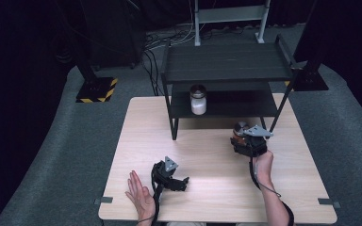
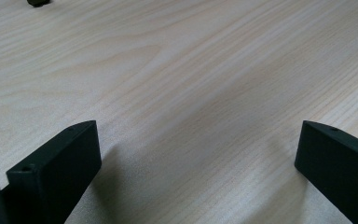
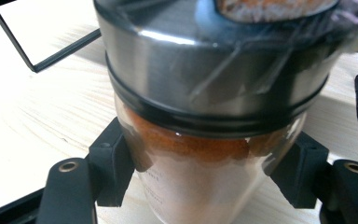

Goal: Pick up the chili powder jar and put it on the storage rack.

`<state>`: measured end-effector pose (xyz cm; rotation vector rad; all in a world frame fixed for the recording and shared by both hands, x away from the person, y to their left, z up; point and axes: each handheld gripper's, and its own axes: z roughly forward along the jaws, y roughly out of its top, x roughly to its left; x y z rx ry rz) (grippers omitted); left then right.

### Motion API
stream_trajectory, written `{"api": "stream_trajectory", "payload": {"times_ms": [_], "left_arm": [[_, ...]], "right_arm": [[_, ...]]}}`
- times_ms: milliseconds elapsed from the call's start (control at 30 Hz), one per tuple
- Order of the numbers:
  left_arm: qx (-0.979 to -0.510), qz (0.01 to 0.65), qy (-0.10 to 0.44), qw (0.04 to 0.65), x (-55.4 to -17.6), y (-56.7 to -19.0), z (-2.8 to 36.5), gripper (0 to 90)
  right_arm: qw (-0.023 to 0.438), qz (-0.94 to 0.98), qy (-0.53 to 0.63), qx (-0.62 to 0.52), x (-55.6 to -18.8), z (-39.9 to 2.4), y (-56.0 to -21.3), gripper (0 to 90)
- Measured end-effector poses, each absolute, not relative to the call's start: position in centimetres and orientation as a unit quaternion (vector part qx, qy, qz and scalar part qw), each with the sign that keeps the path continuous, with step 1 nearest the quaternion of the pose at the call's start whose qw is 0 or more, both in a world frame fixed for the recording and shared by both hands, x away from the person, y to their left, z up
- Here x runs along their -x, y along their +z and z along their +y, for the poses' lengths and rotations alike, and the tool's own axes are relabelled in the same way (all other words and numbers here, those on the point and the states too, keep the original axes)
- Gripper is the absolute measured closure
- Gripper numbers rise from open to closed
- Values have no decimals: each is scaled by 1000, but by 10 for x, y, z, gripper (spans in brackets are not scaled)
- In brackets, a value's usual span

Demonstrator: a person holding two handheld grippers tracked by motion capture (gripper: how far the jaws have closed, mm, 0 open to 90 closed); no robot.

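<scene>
Wooden table [image 1: 136, 141] carries the left gripper [image 1: 183, 181], lying idle with jaws apart. Right gripper [image 1: 241, 134] clamps a glass jar of orange spice [image 3: 200, 158] just before the black shelf rack [image 1: 226, 68]; keep it upright and clear the frame when setting it beside the white-filled jar [image 1: 198, 100].

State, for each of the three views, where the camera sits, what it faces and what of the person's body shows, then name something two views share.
High view: above the person's side, facing forward and down on the table and rack; both forearms show.
Left gripper view: on the left gripper, facing bare tabletop; open fingers show.
Right gripper view: on the right gripper, facing the jar it grips.
Shared: the jar also appears from above in the right gripper.
</scene>
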<state>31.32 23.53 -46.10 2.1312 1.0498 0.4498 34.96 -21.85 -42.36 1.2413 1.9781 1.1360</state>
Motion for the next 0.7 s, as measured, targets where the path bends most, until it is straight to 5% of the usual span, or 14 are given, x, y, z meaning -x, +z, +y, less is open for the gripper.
{"api": "stream_trajectory", "payload": {"times_ms": [700], "left_arm": [[-824, 406, 174, 354, -313, -461, 235, 1]], "right_arm": [[279, 734, 422, -453, -347, -222, -416, 311]]}}
